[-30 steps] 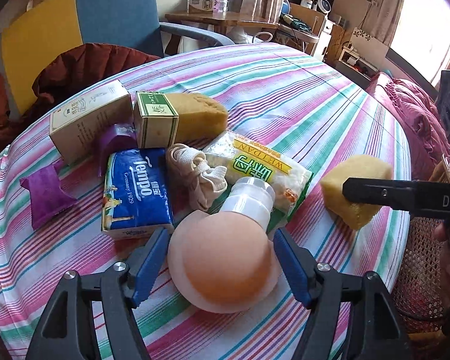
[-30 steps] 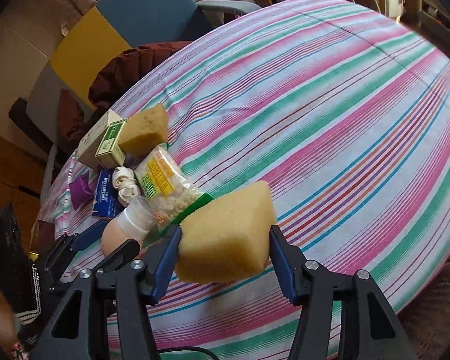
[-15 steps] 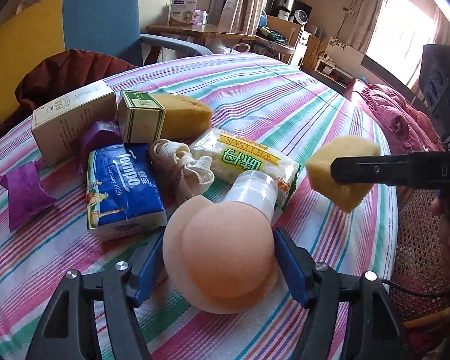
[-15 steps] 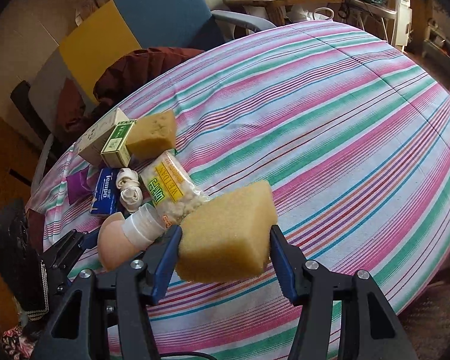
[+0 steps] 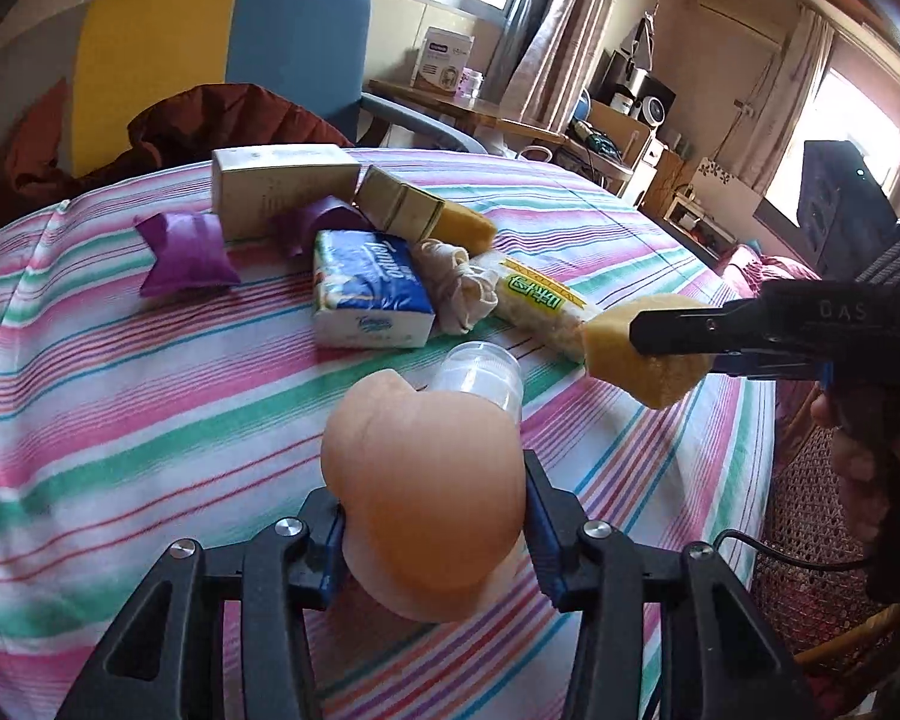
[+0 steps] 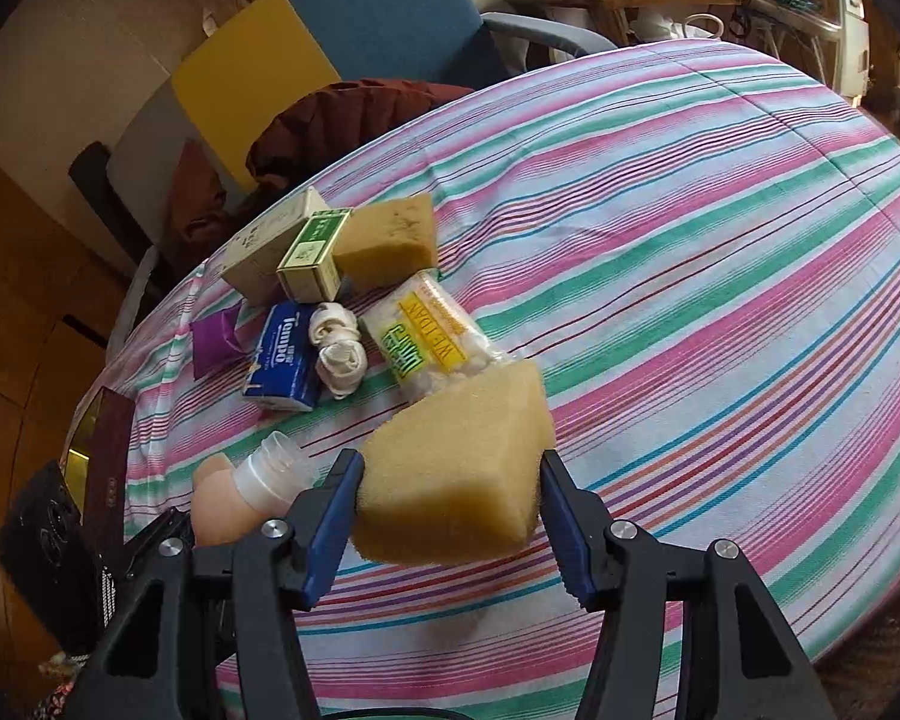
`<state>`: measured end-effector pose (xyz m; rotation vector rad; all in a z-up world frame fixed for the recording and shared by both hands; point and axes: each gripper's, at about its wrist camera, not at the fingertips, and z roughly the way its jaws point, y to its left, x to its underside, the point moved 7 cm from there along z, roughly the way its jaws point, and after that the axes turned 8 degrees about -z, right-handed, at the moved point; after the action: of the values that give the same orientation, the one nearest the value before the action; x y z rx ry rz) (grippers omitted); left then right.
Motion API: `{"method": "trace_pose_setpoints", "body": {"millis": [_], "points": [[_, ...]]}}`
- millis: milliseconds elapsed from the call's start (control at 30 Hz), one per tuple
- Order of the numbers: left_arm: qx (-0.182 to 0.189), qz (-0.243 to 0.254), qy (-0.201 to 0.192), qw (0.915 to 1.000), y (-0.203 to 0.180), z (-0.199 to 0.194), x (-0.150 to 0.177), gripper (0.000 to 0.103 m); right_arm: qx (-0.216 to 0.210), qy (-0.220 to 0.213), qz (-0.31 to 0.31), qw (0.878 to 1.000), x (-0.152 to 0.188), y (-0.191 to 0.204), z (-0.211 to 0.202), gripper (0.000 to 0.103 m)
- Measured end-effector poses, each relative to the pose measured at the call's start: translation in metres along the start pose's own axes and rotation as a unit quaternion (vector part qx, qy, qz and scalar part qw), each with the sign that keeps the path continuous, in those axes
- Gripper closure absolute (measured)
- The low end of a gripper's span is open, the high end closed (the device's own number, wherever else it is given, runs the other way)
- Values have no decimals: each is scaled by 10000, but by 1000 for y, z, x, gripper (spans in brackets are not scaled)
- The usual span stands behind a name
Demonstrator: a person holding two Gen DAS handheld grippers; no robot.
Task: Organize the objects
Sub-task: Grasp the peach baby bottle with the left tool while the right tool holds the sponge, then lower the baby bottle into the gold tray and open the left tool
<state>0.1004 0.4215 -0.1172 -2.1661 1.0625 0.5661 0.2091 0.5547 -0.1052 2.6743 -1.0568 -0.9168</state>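
Sponge [image 6: 459, 468], a tan, coarse-pored wedge, is sitting pinched between the blue pads of the right hand-held gripper [image 6: 450, 504], raised above the striped worktop [image 6: 690, 252]. Left hand-held gripper [image 5: 432, 531] is clamping a peach-coloured rounded bottle [image 5: 426, 498] with a clear ribbed cap [image 5: 480, 375] pointing forward, ahead of its fingers.
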Motion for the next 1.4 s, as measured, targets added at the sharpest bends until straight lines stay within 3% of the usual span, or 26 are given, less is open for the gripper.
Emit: {"method": "trace_pose_setpoints", "body": {"millis": [200,533,933,1200,1400], "points": [[-210,235,-176,9993,9,-30,30,56,-437,84,-331,9985,8,36,11,44],[45,-741,-526,9959,48,-80,32,56,-387,-115,-1040,9938,10,66,13,44],[-314,-1186,-1441,9819,93,-174,27,56,-385,-292,-1419,9887,15,85,9,44],[-793,-1848,-1927,9604,161,-234,30,56,-632,-520,-1903,9783,37,147,4,44],[-1281,-2649,-1991,9348,234,-264,46,56,-1095,-628,-2284,9653,55,220,2,44]]}}
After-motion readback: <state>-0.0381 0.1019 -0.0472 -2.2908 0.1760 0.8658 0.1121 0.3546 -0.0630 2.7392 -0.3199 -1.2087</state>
